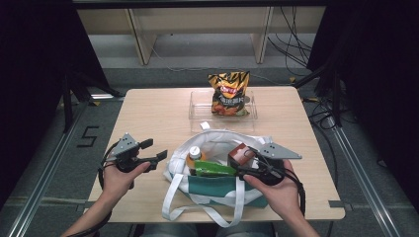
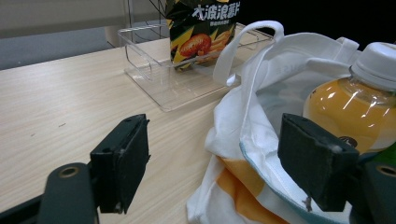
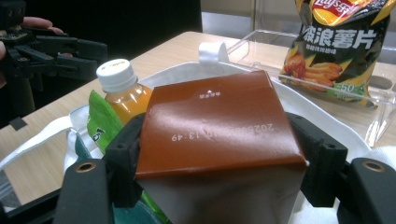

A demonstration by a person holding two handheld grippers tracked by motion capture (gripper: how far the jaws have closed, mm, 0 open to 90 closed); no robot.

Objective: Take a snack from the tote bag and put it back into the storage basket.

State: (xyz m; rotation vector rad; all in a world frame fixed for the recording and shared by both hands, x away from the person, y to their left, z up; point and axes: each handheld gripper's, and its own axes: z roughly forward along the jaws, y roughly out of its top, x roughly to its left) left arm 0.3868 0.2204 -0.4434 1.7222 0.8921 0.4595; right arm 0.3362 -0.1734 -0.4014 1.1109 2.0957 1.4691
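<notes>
The work looks like emptying the tote bag (image 1: pixel 217 190) into the clear tray (image 1: pixel 197 111), and I judge it is about one quarter done. One item, the chip bag (image 1: pixel 228 94), already stands in the tray at 12 o'clock on the table (image 1: pixel 148 113). The brown carton (image 1: pixel 241 154) is gripped at the bag's mouth but not yet carried over. The orange juice bottle (image 1: pixel 194 155) and the green packet (image 1: pixel 213 170) are still inside the bag.

Nearest to the person, at 5 o'clock, the right gripper (image 1: pixel 247 165) has its fingers (image 3: pixel 125 158) pressed on both sides of the brown carton (image 3: pixel 219 140), so they are closed on it at medium width.

At 8 o'clock, the left gripper (image 1: pixel 150 153) holds nothing. Its fingers (image 2: pixel 122 161) stand wide apart, just beside the bag's white edge, and the far one may touch the cloth; I cannot tell for sure.
</notes>
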